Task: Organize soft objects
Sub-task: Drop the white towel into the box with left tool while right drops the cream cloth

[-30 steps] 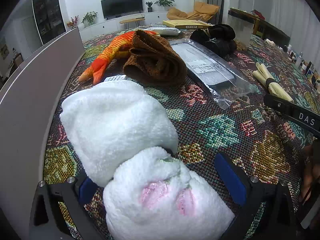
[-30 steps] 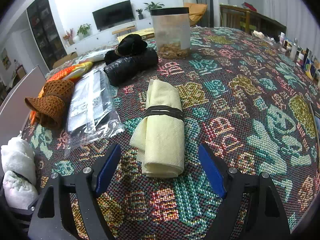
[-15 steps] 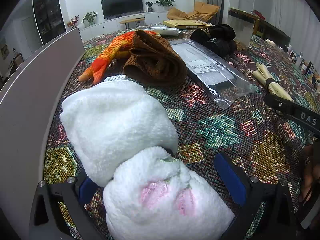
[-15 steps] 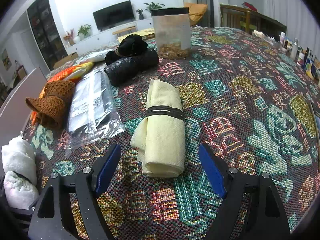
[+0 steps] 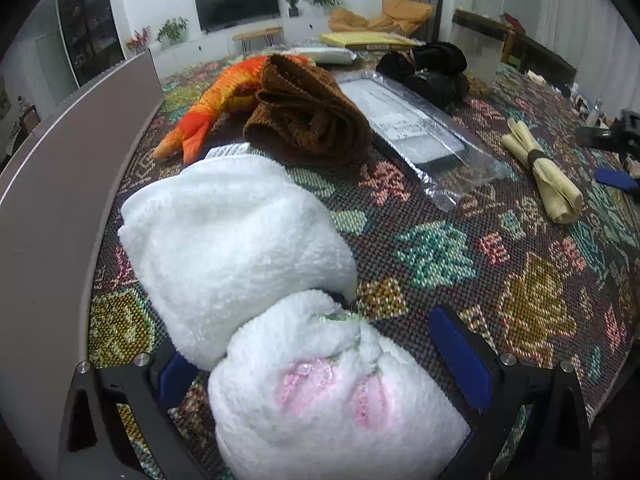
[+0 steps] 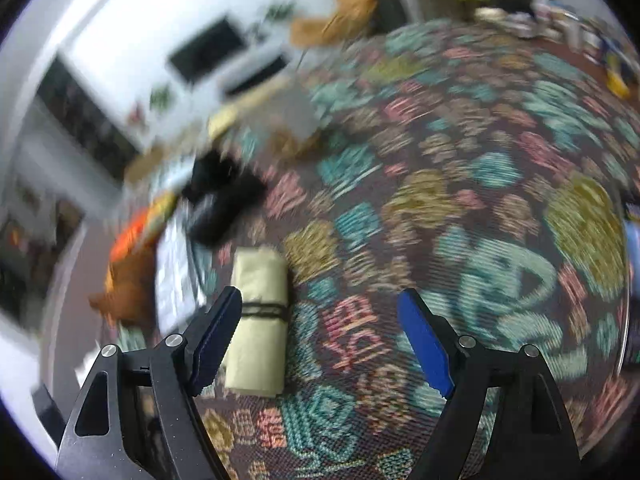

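My left gripper (image 5: 320,356) is open, with a white fluffy towel with pink patches (image 5: 328,396) lying between its fingers. A second white fluffy roll (image 5: 236,236) lies just beyond it. A brown knitted piece (image 5: 308,116), an orange plush fish (image 5: 224,96) and a black bundle (image 5: 432,68) lie farther back. A pale yellow rolled cloth with a black band (image 5: 540,172) lies at the right; in the blurred right wrist view it (image 6: 260,320) lies beside the left finger. My right gripper (image 6: 320,324) is open and empty above the tablecloth.
A patterned tablecloth (image 5: 460,248) covers the table. A clear plastic packet (image 5: 416,136) lies in the middle. A grey panel (image 5: 60,168) stands along the left edge. Small bottles and clutter stand at the far right (image 6: 560,20).
My right gripper has lifted and swung right and tilted, so the yellow roll is now beside its left finger instead of between the fingers. The left gripper has not moved.
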A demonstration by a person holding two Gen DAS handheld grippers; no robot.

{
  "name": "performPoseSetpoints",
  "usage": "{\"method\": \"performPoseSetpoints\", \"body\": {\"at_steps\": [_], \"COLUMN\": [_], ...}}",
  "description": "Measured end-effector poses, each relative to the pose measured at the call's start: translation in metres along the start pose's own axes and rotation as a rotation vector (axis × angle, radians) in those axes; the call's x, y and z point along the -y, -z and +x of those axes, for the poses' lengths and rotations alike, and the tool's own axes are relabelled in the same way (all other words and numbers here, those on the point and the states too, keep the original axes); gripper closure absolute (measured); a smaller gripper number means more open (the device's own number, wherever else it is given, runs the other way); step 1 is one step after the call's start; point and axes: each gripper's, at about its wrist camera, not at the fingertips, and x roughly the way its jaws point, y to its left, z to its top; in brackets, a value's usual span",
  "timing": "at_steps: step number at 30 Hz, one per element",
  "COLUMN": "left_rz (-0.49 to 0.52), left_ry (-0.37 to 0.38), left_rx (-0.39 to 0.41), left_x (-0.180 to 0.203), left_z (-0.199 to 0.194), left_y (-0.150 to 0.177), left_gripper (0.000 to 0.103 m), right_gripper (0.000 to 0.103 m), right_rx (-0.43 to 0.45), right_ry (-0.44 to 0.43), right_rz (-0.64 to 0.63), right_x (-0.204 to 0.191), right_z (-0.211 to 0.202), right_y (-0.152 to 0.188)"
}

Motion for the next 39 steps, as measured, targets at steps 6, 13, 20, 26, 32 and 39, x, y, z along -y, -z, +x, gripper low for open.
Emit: {"method": "performPoseSetpoints", "body": {"at_steps": [6, 13, 20, 26, 32, 39], "left_rz": [0.017, -0.091, -0.178, -0.273, -0.360, -0.251], "left_ry": [-0.011, 0.174, -0.006, -0.330, -0.435, -0.167], "left_rx": [0.012, 0.118, 0.230, 0.153, 0.169, 0.265], "left_x": [-0.009, -0.049, -0.154, -0.244, -0.270, -0.177], "left_z": [-0.012, -0.086, -0.168, -0.172, -0.173, -0.170], "left_y": [-0.002, -0.003, -0.003, 0.018, 0.035, 0.016], "left_gripper": [0.051, 0.052, 0.051, 0.012, 0.006, 0.006], "right_gripper": [0.064, 0.064, 0.064, 0.034, 0.022, 0.022], "right_rx": [-0.159, -0.005, 0.006, -0.137, -0.053, 0.084], "right_ry": [0.167, 0.000, -0.401, -0.636, -0.522, 0.017], "right_rz": [-0.223, -0.224, -0.390, -0.492, -0.485, -0.466], "right_x": [-0.065, -0.123, -0.274, -0.386, -0.360, -0.212], "right_z": [0.053, -0.025, -0.098, -0.070, -0.056, -0.011], "right_y": [0.013, 0.012, 0.038, 0.083, 0.084, 0.092]}}
